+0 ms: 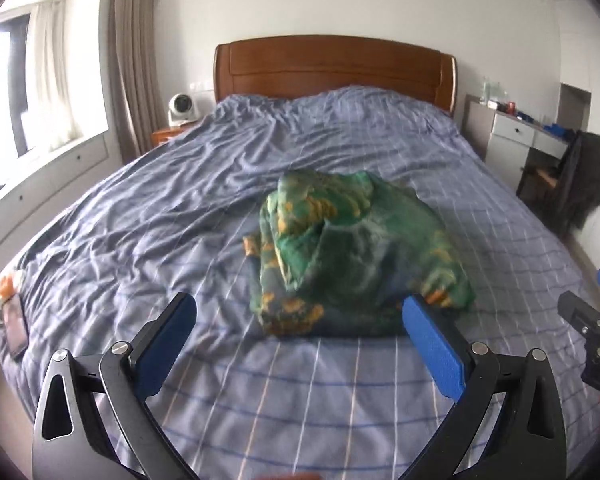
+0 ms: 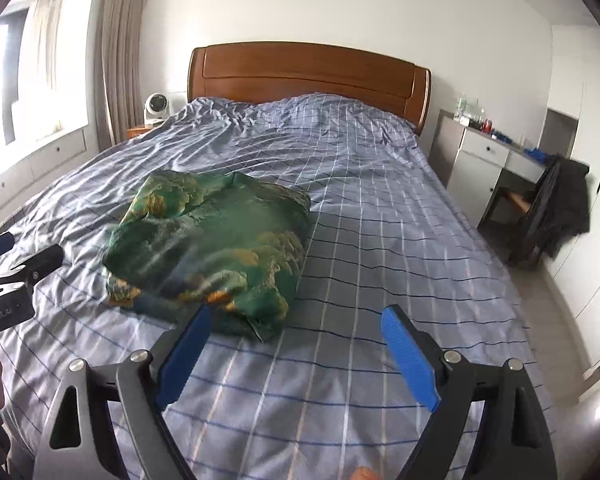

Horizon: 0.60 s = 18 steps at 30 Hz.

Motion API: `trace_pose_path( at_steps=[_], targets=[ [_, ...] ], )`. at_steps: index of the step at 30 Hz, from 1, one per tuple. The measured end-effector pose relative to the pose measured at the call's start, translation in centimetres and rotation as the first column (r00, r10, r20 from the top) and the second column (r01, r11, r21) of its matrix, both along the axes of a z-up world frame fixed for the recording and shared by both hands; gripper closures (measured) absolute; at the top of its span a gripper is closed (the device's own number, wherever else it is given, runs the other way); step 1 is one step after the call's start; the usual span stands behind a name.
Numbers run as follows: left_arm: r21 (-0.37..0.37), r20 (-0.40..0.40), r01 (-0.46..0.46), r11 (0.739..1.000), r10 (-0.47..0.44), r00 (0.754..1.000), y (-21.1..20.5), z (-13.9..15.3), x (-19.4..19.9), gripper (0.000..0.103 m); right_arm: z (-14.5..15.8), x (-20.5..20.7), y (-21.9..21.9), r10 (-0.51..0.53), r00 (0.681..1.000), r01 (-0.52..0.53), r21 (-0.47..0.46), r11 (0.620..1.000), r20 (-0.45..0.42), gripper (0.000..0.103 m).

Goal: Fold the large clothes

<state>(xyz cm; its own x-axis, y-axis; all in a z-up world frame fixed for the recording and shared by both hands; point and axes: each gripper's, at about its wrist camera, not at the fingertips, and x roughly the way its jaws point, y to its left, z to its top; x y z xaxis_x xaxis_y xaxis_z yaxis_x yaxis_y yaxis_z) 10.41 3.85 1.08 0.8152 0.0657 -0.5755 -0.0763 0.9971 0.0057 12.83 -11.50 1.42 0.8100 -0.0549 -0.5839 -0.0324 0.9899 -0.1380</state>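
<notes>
Left gripper (image 1: 300, 316) hangs above the near end of the bed (image 1: 100, 208), its blue fingers (image 1: 432, 344) spread wide with nothing between them. Through that gap the left wrist view shows the green cloth (image 1: 352, 256) with orange flowers, bundled in a thick, roughly squared stack on the checked blue sheet, a loose bunch still heaped on its far side. Its near edge lies just beyond the fingertips, apart from them. At the right edge the other gripper's black body shows. A phone (image 1: 14, 322) rests on the bed's left corner.

From the right wrist view, the right gripper (image 2: 298, 320) is likewise wide open and empty. The cloth (image 2: 212, 248) sits ahead and to its left, one fingertip just beside the near corner; whether they touch is unclear. The bundle looks mostly folded, so both tools probably stand clear to let it settle, though the bunched top may need smoothing.
</notes>
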Motion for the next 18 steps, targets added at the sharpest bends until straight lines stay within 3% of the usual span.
trace_pose_path(
  at_steps=[13,18],
  targets=[
    [0.009,-0.008,0.066,0.998,-0.066,0.998,-3.1,1.4,-3.9,0.000,0.2,-3.4,-0.8,-0.023,0.999,0.023,0.017,1.000,-0.026,0.014],
    [0.042,-0.026,0.048,0.998,-0.047,0.999,-3.9,2.0,-5.1,0.000,0.4,-5.3,-0.1,-0.010,1.000,0.010,-0.011,1.000,-0.005,0.014]
  ],
)
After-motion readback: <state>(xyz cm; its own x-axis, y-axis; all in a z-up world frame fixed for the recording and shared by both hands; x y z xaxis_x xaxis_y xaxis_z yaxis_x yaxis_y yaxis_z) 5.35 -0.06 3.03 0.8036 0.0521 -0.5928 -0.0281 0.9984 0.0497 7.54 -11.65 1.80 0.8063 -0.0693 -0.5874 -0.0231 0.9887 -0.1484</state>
